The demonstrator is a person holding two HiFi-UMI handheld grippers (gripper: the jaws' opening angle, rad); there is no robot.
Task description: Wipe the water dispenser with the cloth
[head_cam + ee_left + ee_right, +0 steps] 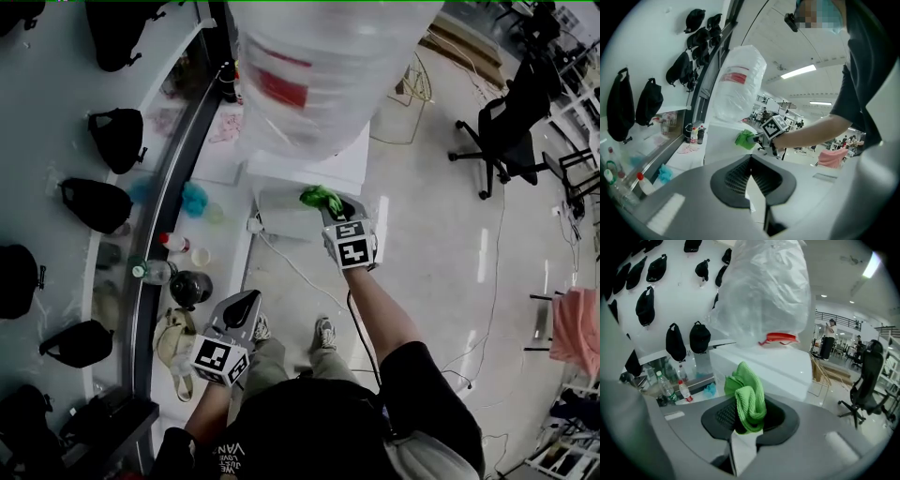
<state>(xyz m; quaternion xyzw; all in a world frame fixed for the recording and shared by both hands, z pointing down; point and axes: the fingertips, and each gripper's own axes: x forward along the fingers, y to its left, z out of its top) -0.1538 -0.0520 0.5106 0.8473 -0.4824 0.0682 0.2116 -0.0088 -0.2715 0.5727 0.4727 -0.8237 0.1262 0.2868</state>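
The white water dispenser (314, 169) stands under a large bottle (319, 66) wrapped in clear plastic. My right gripper (335, 212) is shut on a bunched green cloth (321, 198), which it holds against the dispenser's front top edge. In the right gripper view the cloth (749, 397) sticks up from the jaws of that gripper (749, 412), with the dispenser (773, 366) just beyond. My left gripper (250, 300) hangs low by the person's legs, away from the dispenser. Its jaws meet with nothing between them (751, 161). It looks toward the dispenser (723, 140) and the cloth (745, 139).
Black bags (117, 136) hang on the white wall at left. A counter ledge below them holds bottles (173, 242) and a blue rag (194, 198). A black office chair (506, 131) stands at right, and a pink cloth (574, 328) hangs at the far right. Cables run over the floor.
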